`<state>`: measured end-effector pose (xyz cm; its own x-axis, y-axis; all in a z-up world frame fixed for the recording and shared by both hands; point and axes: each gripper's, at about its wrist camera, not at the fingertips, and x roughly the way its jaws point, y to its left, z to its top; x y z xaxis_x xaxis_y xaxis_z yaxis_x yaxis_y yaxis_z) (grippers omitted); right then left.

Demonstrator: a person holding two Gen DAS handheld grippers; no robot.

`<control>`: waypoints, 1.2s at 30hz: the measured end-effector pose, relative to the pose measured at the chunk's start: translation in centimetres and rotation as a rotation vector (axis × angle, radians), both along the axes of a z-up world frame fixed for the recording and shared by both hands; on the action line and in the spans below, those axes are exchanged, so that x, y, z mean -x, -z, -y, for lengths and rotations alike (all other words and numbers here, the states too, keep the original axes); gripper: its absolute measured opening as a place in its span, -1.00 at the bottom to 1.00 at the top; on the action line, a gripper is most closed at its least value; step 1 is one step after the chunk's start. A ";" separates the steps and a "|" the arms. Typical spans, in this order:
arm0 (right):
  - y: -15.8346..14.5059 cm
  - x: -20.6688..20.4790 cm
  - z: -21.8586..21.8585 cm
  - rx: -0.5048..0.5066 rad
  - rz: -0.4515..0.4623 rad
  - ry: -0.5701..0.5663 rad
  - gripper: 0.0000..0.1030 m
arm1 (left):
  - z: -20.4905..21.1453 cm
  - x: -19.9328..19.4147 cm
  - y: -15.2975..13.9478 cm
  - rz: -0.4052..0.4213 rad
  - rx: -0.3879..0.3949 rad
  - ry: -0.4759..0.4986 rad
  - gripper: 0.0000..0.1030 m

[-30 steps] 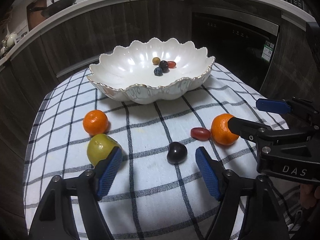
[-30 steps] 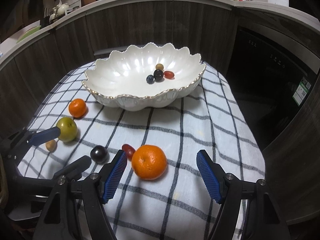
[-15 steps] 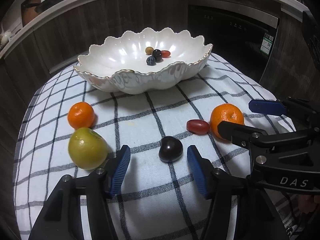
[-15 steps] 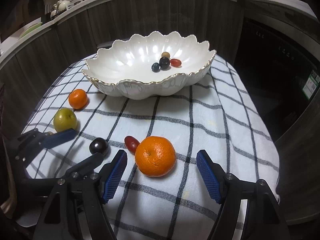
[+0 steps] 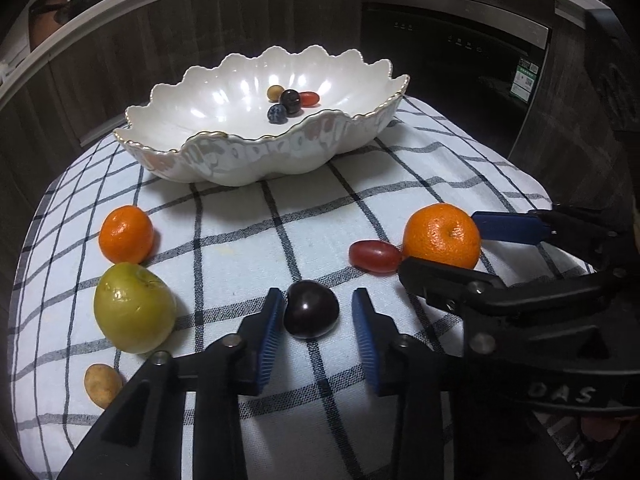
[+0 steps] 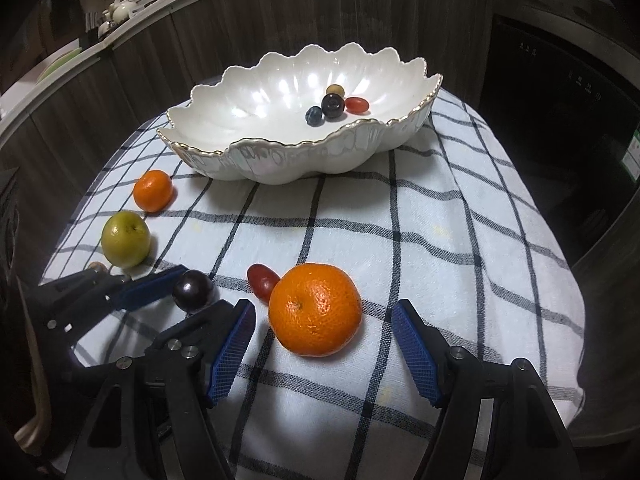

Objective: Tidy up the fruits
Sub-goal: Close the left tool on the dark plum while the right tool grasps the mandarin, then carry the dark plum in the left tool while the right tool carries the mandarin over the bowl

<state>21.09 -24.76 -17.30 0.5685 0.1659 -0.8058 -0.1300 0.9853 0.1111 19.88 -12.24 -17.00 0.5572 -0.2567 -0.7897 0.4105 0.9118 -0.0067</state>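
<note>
Two handheld grippers reach over a counter covered by a checked cloth (image 5: 224, 240). Six loose fruits lie on the cloth: two oranges, one green fruit, one dark plum, one red grape and one small tan fruit.

The left gripper (image 5: 318, 318) has its jaws narrowed around the dark plum (image 5: 311, 314); the left pad looks to be touching it and the right pad stands just off it. Left of these jaws sit the green fruit (image 5: 134, 307), the small orange (image 5: 126, 234) beyond it, and the tan fruit (image 5: 102, 385) nearer the handle.

The right gripper (image 6: 324, 338) has its jaws spread wide on either side of the big orange (image 6: 315, 309), touching neither side. The red grape (image 6: 262, 278) lies just beyond its left jaw, against the orange.

Well ahead of both pairs of jaws stands one white scalloped bowl (image 6: 280, 160) with a gold rim. It holds four small fruits clustered together: one tan, one dark, one blue and one red.
</note>
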 end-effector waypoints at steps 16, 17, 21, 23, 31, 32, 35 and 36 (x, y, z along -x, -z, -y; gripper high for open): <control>0.1 0.0 0.1 -0.039 -0.006 0.005 -0.10 | -0.3 0.1 -0.4 0.000 0.005 -0.017 -0.50; 0.0 0.1 0.2 -0.039 -0.005 0.007 -0.10 | -0.3 0.2 -0.5 0.001 0.006 -0.017 -0.50; -0.3 0.3 0.3 -0.039 0.005 0.010 -0.11 | -0.4 0.3 -0.9 0.007 0.006 -0.020 -0.50; -0.6 0.4 0.2 -0.037 0.012 0.010 -0.11 | -0.4 0.4 -1.1 0.008 0.009 -0.022 -0.50; -1.4 1.0 0.2 -0.032 0.031 0.014 -0.11 | -0.6 0.9 -2.0 0.018 0.011 -0.027 -0.50; -1.5 1.1 0.2 -0.031 0.033 0.014 -0.11 | -0.6 0.9 -2.1 0.020 0.012 -0.028 -0.50; -1.9 1.3 0.2 -0.029 0.042 0.015 -0.11 | -0.8 1.1 -2.5 0.026 0.015 -0.036 -0.50; -2.0 1.4 0.2 -0.027 0.045 0.015 -0.11 | -0.9 1.1 -2.6 0.027 0.017 -0.038 -0.50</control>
<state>19.72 -24.92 -15.30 0.6069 0.1789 -0.7743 -0.1211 0.9838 0.1324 18.81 -11.36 -14.41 0.5882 -0.2478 -0.7698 0.3755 0.9267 -0.0113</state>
